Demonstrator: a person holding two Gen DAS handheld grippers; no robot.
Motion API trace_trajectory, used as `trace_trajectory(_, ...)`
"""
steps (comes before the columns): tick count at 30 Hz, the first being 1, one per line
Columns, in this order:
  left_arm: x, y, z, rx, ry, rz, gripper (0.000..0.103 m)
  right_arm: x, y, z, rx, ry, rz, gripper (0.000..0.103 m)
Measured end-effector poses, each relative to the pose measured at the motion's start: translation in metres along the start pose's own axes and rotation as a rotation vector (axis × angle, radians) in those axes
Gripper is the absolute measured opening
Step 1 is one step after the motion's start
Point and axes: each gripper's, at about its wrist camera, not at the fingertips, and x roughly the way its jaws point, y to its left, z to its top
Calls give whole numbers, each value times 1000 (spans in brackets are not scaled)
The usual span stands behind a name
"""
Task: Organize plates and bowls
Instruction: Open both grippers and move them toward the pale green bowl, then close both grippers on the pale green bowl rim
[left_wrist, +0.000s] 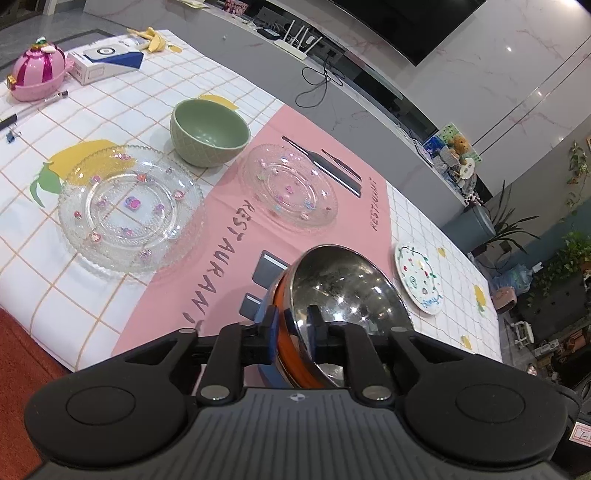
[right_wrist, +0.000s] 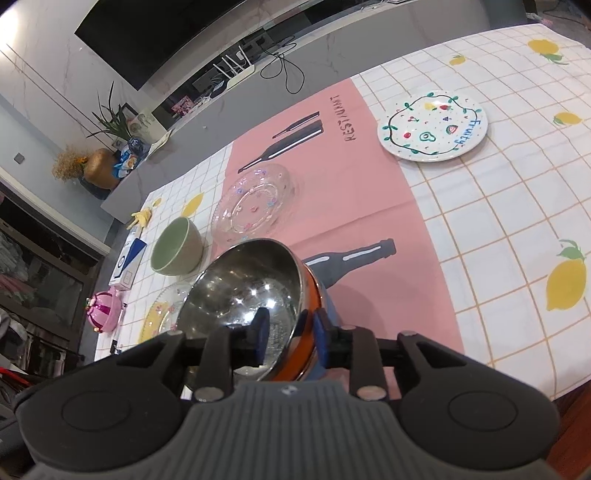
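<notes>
**Mia:** Looking along the left gripper (left_wrist: 293, 317), what do you see?

**Ben:** Its two fingers sit on each side of the rim of the shiny steel bowl with the orange outside (left_wrist: 343, 288). One finger is inside the bowl and one is outside. The jaws are open just a little, and I can see a small gap next to the inside finger, so they are not squeezing the rim.

**Mia:** Where is that bowl?

**Ben:** On the pink middle part of the checked tablecloth (left_wrist: 221, 258), right at the near edge. Farther back is the round green bowl (left_wrist: 208, 133). The big clear glass plate with pink dots (left_wrist: 129, 206) lies in front of it on the left, and the small clear glass plate (left_wrist: 290, 188) is on the right. They are near each other but not touching. The white plate with painted fruit (left_wrist: 419, 278) is off to the right, well apart.

**Mia:** Now the right gripper (right_wrist: 290, 323)?

**Ben:** It is at the same steel bowl, on the other side. One finger is inside and one is by the orange wall. The jaws are a little open here too, with the rim between them and not pinched.

**Mia:** And the rest?

**Ben:** The green bowl and both glass plates are behind the steel bowl on the left. The painted plate is far back on the right, alone on the white squares.
</notes>
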Motion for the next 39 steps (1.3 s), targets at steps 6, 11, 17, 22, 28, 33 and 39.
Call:
trace_trajectory(6, -14, -2, 5, 12, -43, -11, 29, -16, 5, 3, -9, -46, 10, 40)
trace_trajectory(11, -29, -4, 24, 66, -78, 9, 30, -24, 21, 16, -70, -68, 20, 46)
trace_trajectory(17, -46, 5, 65, 97, -115, 42, 30, -17, 60, 42, -175, -48, 51, 48)
trace_trajectory(22, -43, 11, 102, 114, -88, 61, 30, 11, 103, 63, -242, 33, 89, 48)
trace_trajectory(28, -19, 24, 139, 141, -58, 113, 30, 62, 146, 80, -285, 119, 71, 48)
trace_trajectory(33, 14, 45, 165, 123, -24, 131, 30, 121, 169, 90, -283, 216, 29, 47)
trace_trajectory(39, 54, 64, 183, 126, -3, 143, 30, 179, 190, 95, -297, 274, -31, 46)
